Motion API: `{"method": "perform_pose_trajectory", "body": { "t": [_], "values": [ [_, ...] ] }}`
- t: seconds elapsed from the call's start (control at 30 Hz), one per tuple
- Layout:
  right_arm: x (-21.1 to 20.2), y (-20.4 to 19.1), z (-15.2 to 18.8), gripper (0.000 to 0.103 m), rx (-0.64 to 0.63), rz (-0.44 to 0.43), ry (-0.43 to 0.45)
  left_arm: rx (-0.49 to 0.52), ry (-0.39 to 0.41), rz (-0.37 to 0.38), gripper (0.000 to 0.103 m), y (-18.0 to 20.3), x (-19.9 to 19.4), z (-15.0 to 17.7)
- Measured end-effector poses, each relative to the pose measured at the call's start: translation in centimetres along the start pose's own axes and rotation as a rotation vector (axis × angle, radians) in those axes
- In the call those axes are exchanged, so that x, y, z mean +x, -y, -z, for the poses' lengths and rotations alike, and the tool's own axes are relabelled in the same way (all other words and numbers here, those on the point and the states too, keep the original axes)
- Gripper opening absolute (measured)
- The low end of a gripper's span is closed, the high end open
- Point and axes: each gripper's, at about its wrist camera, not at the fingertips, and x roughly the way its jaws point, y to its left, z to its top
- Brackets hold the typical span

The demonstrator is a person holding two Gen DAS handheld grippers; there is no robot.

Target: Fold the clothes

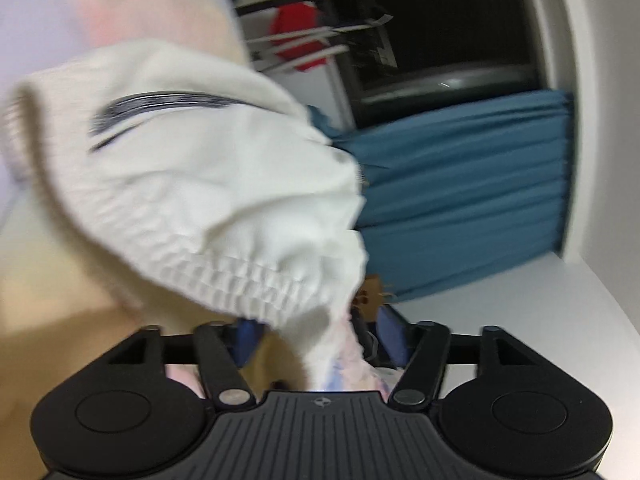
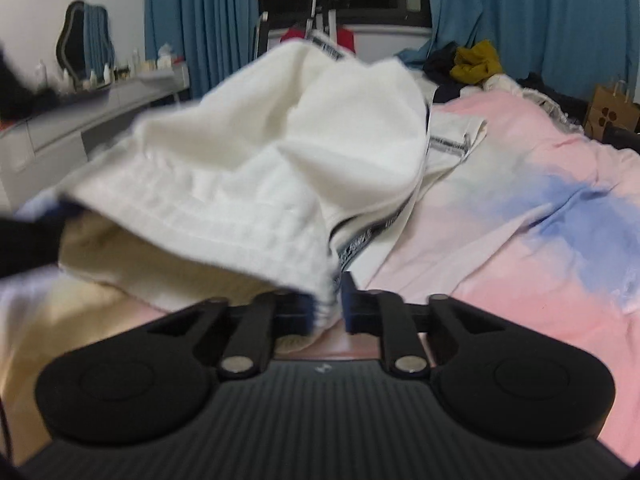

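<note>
White trousers [image 2: 248,160] with an elastic waistband and dark striped side tape are lifted above the pink and blue bedsheet [image 2: 520,240]. My right gripper [image 2: 330,304] is shut on the waistband's right end, cloth pinched between its blue pads. In the left wrist view the trousers [image 1: 192,184] hang bunched and blurred in front of the camera. My left gripper [image 1: 316,344] has the cloth running down between its blue pads, and it looks shut on the waistband. The trouser legs trail away over the bed in the right wrist view.
A pile of dark and mustard clothes [image 2: 472,62] lies at the bed's far end. A grey dresser [image 2: 92,108] with a mirror and bottles stands at the left. A drying rack [image 2: 316,12], blue curtains [image 1: 460,200] and a brown paper bag [image 2: 612,112] are beyond.
</note>
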Motion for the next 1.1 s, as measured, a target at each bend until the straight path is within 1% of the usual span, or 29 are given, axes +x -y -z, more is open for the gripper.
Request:
{"method": "perform_pose_trajectory", "body": {
  "t": [0.03,0.1,0.2,0.3,0.4,0.47,0.53,0.57,0.63,0.67,0.7,0.73,0.77,0.8,0.87,0.97,1.07,1.1],
  "values": [
    [-0.3,0.1,-0.2,0.012,0.008,0.001,0.016,-0.024,0.009,-0.022,0.074,-0.5,-0.3,0.0],
    [-0.9,0.4,-0.7,0.012,0.04,-0.004,0.044,-0.096,0.045,-0.038,0.078,-1.7,-1.1,0.0],
    [-1.7,1.1,-1.3,0.012,0.09,-0.025,0.071,-0.162,0.107,-0.07,0.079,-3.2,-1.6,-0.7],
    [-2.2,1.4,-1.5,0.012,0.105,-0.034,0.092,-0.198,0.168,-0.095,0.079,-3.6,-2.3,-1.3],
    [-2.3,2.1,-1.8,0.012,0.121,-0.034,0.097,-0.188,0.231,-0.121,0.076,-4.0,-2.9,-2.3],
    [-2.3,2.4,-1.8,0.012,0.134,-0.033,0.096,-0.183,0.276,-0.134,0.071,-4.0,-3.2,-3.0],
    [-2.3,2.4,-1.7,0.012,0.132,-0.019,0.09,-0.179,0.295,-0.142,0.063,-4.4,-3.1,-3.7],
    [-2.2,2.4,-1.6,0.012,0.129,-0.011,0.085,-0.169,0.301,-0.16,0.06,-4.5,-3.0,-4.1],
    [-2.2,2.2,-1.2,0.012,0.116,-0.006,0.07,-0.153,0.311,-0.189,0.045,-4.7,-2.7,-5.0],
    [-2.3,2.0,-1.0,0.012,0.11,-0.006,0.062,-0.144,0.31,-0.2,0.04,-4.7,-2.7,-5.5],
    [-2.4,1.9,-0.8,0.012,0.105,-0.007,0.054,-0.132,0.31,-0.226,0.024,-4.6,-2.5,-6.1],
    [-2.5,1.6,-0.6,0.012,0.099,-0.015,0.046,-0.12,0.316,-0.247,0.016,-4.3,-2.5,-6.6],
    [-2.7,1.4,-0.4,0.012,0.095,-0.026,0.037,-0.108,0.321,-0.268,0.016,-4.0,-2.4,-7.1],
    [-3.2,1.2,-0.2,0.012,0.095,-0.048,0.033,-0.096,0.327,-0.289,0.012,-3.7,-2.4,-7.6],
    [-4.8,0.7,0.1,0.012,0.101,-0.112,0.05,-0.078,0.337,-0.349,0.011,-2.5,-3.1,-8.7],
    [-7.1,-1.2,0.2,0.012,0.074,-0.208,0.069,0.034,0.355,-0.393,0.009,0.7,-4.1,-10.9],
    [-8.8,-4.1,-0.3,0.012,0.044,-0.305,0.093,0.132,0.385,-0.39,0.009,4.1,-5.2,-14.1],
    [-9.3,-5.2,-0.5,0.012,0.035,-0.339,0.099,0.167,0.4,-0.392,0.009,5.5,-6.0,-15.8]
  ]
}}
